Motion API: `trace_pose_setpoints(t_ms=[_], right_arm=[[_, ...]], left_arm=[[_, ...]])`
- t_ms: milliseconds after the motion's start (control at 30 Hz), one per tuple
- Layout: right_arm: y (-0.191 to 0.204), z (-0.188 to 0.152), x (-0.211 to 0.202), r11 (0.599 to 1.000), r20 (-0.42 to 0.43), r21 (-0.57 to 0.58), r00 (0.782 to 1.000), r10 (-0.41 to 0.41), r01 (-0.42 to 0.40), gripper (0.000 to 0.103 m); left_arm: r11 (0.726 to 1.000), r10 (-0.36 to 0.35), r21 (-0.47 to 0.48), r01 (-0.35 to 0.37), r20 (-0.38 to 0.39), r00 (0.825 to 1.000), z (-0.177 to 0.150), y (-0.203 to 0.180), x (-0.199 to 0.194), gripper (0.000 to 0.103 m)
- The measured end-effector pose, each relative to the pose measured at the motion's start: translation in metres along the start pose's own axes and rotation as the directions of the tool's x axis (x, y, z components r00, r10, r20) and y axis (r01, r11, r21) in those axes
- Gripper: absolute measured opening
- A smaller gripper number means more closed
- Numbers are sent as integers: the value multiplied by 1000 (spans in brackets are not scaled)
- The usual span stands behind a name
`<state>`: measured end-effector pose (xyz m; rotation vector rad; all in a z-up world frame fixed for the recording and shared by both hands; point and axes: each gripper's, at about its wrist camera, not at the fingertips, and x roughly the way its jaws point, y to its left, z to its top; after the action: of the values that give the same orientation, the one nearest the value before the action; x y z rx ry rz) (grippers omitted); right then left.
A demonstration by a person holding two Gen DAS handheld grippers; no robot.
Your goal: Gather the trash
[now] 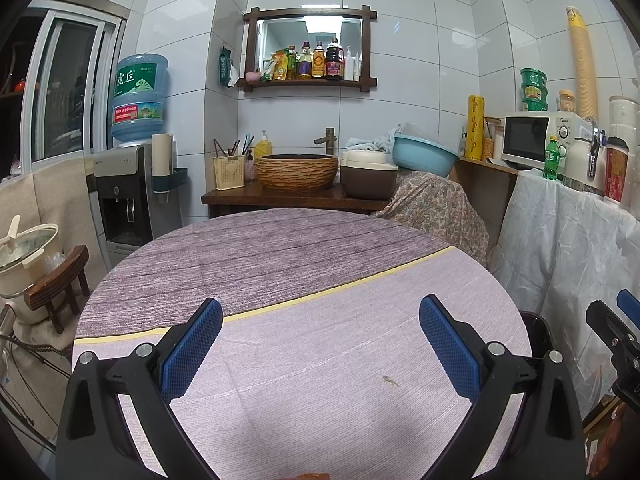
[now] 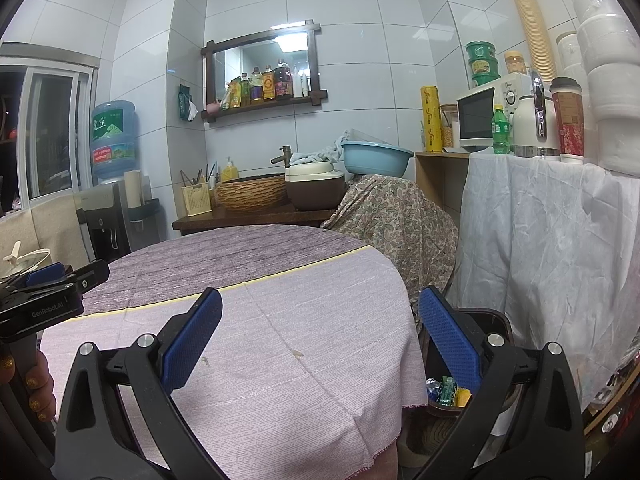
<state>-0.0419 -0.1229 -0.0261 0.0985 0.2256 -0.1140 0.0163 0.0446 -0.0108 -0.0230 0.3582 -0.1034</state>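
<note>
Crumpled wrappers (image 2: 448,390), green, blue and yellow, are lying in a dark bin (image 2: 494,316) standing just beside the round tabletop (image 2: 320,320), below its hanging cloth edge. They are looking light, thin and crushable, likely slippery foil, best pinched at a raised fold. On the tabletop only small specks (image 2: 297,354) are showing, probably too flat to grip well. The right gripper (image 2: 320,320) is hovering over the tabletop's edge with fingers spread wide and empty; the left gripper (image 1: 320,328) is hanging above the cloth, fingers equally wide, holding nothing. A microwave (image 2: 478,120) is sitting on the draped counter beyond.
</note>
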Motion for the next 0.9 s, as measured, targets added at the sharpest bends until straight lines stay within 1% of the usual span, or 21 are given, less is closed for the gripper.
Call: trace_pose_setpoints(t_ms=[900], right_arm=[[1, 1, 0, 1000, -2, 0, 1000, 2, -2, 97]], left_arm=[[1000, 4, -1, -4, 1, 1000, -1, 1, 0, 98]])
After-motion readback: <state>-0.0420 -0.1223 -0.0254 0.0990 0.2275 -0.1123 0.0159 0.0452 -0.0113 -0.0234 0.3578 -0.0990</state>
